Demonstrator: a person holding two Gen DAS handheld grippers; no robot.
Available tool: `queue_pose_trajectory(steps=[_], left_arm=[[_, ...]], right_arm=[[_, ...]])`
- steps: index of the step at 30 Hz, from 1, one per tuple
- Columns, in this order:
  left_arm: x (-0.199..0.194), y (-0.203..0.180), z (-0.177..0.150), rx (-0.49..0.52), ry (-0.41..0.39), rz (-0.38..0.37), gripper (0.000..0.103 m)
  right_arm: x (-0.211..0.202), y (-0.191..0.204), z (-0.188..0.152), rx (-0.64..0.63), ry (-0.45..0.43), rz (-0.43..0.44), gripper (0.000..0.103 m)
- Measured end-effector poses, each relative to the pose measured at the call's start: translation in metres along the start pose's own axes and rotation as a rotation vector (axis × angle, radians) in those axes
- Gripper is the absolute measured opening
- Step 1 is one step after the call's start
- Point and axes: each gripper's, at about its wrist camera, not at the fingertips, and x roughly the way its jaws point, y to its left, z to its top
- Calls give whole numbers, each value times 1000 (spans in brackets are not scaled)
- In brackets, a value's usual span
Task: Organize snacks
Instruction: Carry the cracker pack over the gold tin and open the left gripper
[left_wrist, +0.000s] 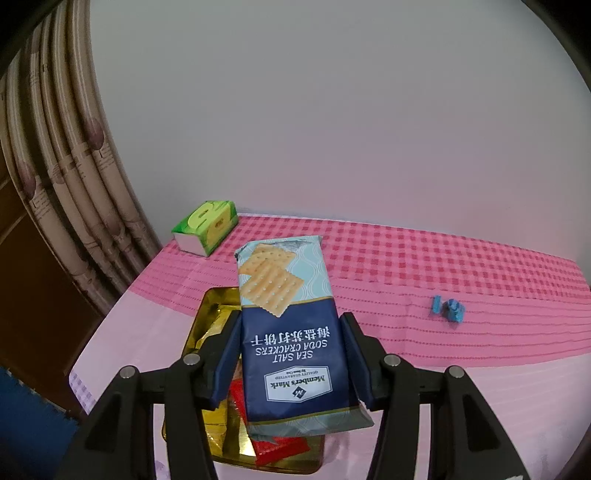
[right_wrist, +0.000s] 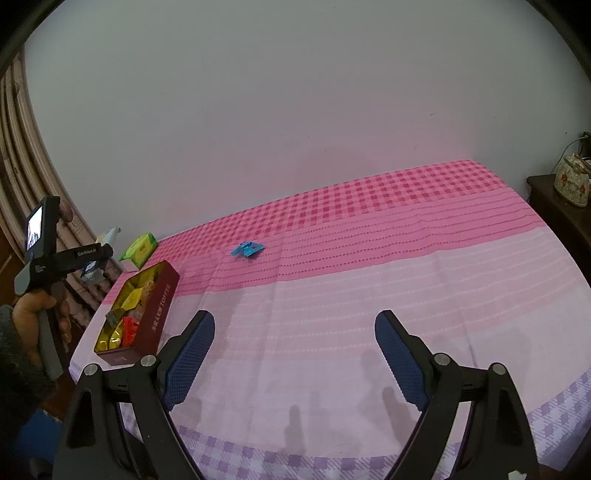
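My left gripper (left_wrist: 290, 325) is shut on a blue pack of sea salt soda crackers (left_wrist: 286, 325) and holds it above a gold-lined tin (left_wrist: 207, 314) with red (left_wrist: 280, 448) and gold wrapped snacks inside. In the right wrist view the tin (right_wrist: 159, 314) is dark red outside and sits at the table's left edge, with the left gripper (right_wrist: 94, 266) held by a hand beyond it. My right gripper (right_wrist: 295, 350) is open and empty above the pink tablecloth. A small blue wrapped snack (right_wrist: 248, 248) lies mid-table; it also shows in the left wrist view (left_wrist: 447, 308).
A green tissue pack (left_wrist: 207, 225) lies at the table's back left corner by the curtain (left_wrist: 74, 206); it also shows in the right wrist view (right_wrist: 140, 249). A white wall runs behind the table. A dark cabinet with a floral pot (right_wrist: 572, 182) stands at far right.
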Motion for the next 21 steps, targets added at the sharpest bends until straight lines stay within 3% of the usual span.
queue_pose_trajectory(steps=[12, 21], left_arm=[[18, 35, -18, -4, 34, 13, 53], [34, 74, -23, -26, 51, -36, 53]], right_arm=[[1, 1, 0, -3, 10, 4, 87], [7, 1, -3, -9, 27, 3, 87]])
